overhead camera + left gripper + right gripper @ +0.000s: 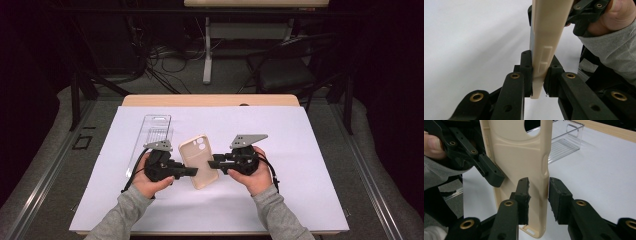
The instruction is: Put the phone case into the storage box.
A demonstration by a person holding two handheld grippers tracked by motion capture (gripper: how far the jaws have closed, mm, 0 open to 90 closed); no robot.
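A beige phone case (199,160) hangs above the white mat, held between both grippers. My left gripper (194,171) is shut on its left long edge; in the left gripper view the case (546,30) stands edge-on, pinched between both pads of that gripper (539,72). My right gripper (212,163) comes in from the other side. In the right gripper view the right gripper (539,195) is closed down over the rim of the case (519,157), one pad inside the shell and one on its outer side. The camera hole is at the case's far end.
A clear plastic box (152,140) lies on the white mat (300,175) behind my left hand, also seen as the box (564,145) beyond the case. The wooden table edge (210,100) runs along the back. A dark chair (290,70) stands on the floor beyond.
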